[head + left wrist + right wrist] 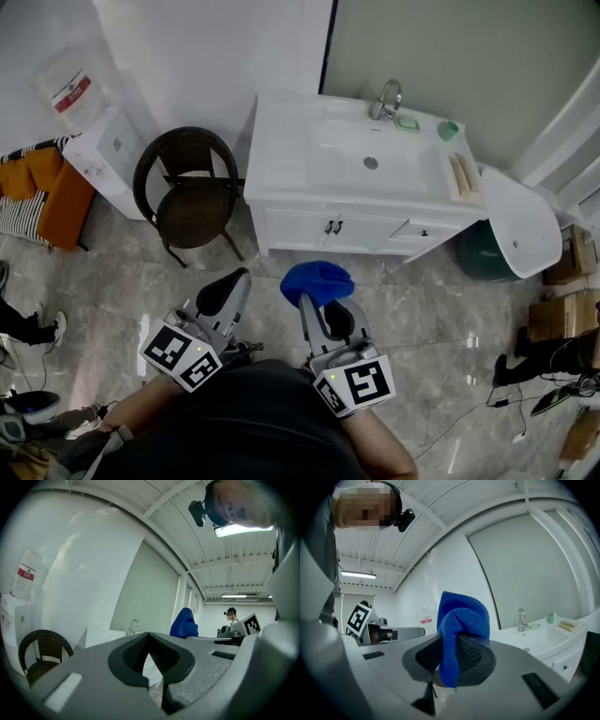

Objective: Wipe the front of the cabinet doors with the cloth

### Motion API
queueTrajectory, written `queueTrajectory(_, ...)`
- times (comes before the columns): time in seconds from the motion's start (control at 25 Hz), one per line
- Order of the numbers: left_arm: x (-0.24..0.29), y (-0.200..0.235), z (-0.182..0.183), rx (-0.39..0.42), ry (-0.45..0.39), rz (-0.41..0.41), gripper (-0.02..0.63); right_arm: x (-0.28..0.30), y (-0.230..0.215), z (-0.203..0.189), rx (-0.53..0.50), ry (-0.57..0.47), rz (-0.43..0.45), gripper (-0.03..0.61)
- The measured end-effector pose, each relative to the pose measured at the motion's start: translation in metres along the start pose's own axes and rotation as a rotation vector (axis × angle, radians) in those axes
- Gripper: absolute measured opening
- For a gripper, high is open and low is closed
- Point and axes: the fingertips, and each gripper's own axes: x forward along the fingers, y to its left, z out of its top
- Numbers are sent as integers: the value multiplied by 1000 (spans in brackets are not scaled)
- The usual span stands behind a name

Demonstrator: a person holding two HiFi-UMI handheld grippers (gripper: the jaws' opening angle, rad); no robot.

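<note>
wicker chair (192, 192) | faucet (386, 98) at sink (342, 161) | green cup (448, 130) | orange cushion (56, 197)

left grey two-jaw gripper (228, 284): jaws together, nothing between them, tips angled forward and to the right | right grey two-jaw gripper (315, 302): jaws clamped on a bunched blue terry cloth (317, 279) | both held low before the torso, side by side, not touching | bare left forearm (141, 403): angled inward

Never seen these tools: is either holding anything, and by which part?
The right gripper pinches the blue cloth at a bunched fold, its bulk above the jaws. The left gripper holds nothing.
</note>
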Motion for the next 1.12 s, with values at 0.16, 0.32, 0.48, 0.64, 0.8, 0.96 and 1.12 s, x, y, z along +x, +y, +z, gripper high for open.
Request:
queueTrajectory(0.16, -4, 11, 0, -11, -9, 13, -2, 4, 1, -5, 22, 7, -7, 51)
queueTrajectory(0.32, -13, 35, 1, -37, -14, 32, -2, 14, 1, -11, 55, 30, -47, 51)
queueTrajectory(0.48, -25, 61, 2, -63, -22, 39, -2, 25, 3, -17, 76, 58, -99, 51)
queueTrajectory(0.64, -28, 82, -3, -76, -17, 29, -2, 30, -1, -25, 67, 94, -167, 51)
queueTrajectory(0.8, -23, 99, -16, -86, 14, 20, -2, 31, -12, -42, 73, 138, -212, 52)
queueTrajectory(0.96, -4, 100, -23, -77, 42, 42, -2, 35, -41, -56, 79, 182, -200, 51)
queueTrajectory(1.12, 33, 97, -28, -18, 68, 125, -2, 44, -102, -81, 127, 230, -153, 51)
